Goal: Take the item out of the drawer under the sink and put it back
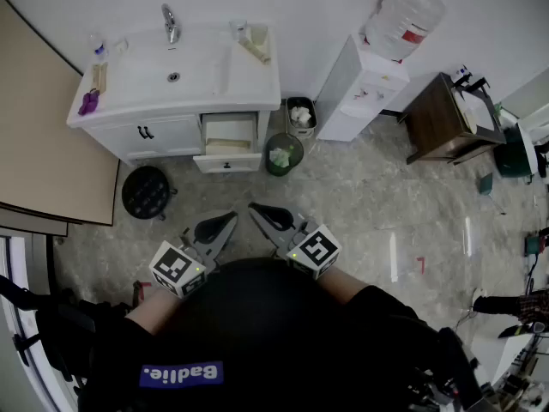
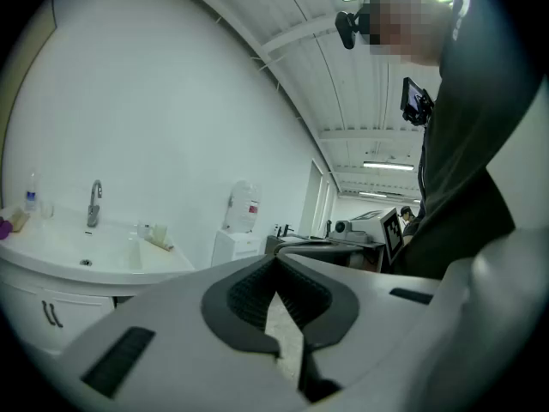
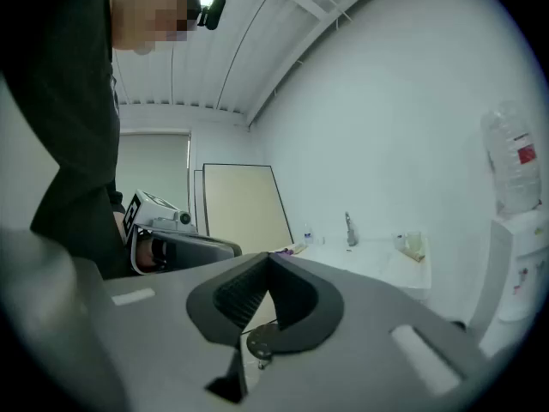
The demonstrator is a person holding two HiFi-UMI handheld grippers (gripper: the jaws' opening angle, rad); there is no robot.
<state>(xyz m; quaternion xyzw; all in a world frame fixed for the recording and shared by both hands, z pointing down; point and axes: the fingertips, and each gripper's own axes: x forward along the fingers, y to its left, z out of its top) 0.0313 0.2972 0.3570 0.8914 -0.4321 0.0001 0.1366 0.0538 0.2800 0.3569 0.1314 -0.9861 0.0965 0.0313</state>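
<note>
In the head view, the white sink cabinet (image 1: 146, 131) stands against the far wall. Its right-hand drawer (image 1: 228, 162) is pulled out, and a pale flat item (image 1: 228, 145) lies inside. Both grippers are held close to the person's body, well short of the cabinet. My left gripper (image 1: 230, 218) is shut with nothing between its jaws, and its tips meet in its own view (image 2: 274, 261). My right gripper (image 1: 254, 207) is also shut and empty (image 3: 268, 257), with its tip close beside the left one.
A black round stool (image 1: 146, 191) stands on the floor left of the drawer. A green bin (image 1: 283, 154) and a small waste bin (image 1: 300, 116) stand to its right. Farther right are a water dispenser (image 1: 364, 84) and a brown table (image 1: 442, 118).
</note>
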